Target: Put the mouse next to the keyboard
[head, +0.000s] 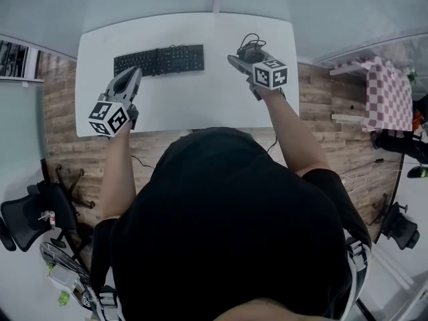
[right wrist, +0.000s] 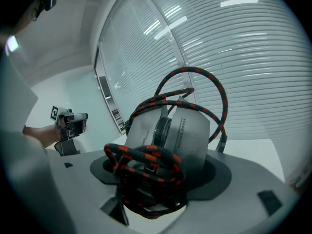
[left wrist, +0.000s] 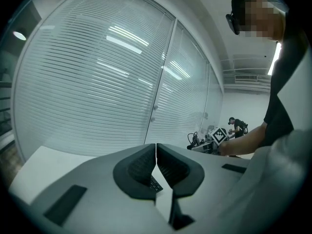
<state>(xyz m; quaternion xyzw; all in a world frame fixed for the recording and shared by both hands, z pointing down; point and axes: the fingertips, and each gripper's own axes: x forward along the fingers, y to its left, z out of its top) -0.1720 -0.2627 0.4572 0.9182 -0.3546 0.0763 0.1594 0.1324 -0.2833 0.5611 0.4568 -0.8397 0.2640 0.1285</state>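
Holding mouse point(right wrist: 181, 129) clamped in right gripper point(right wrist: 161, 177), left gripper point(left wrist: 156, 165) closed empty. Set down flat just right of keyboard point(head: 159, 60), braided cable point(right wrist: 146, 162) kept off keys.

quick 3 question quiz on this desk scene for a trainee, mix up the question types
1. Multiple choice: what is between the jaws of the right gripper?
A) a mouse with its red-and-black cable bundled up
B) a stapler
C) nothing

2. True or false: the jaws of the left gripper are together with nothing between them.

3. Fill in the blank: in the head view, the held mouse is to the ___ of the keyboard.

Key
1. A
2. True
3. right
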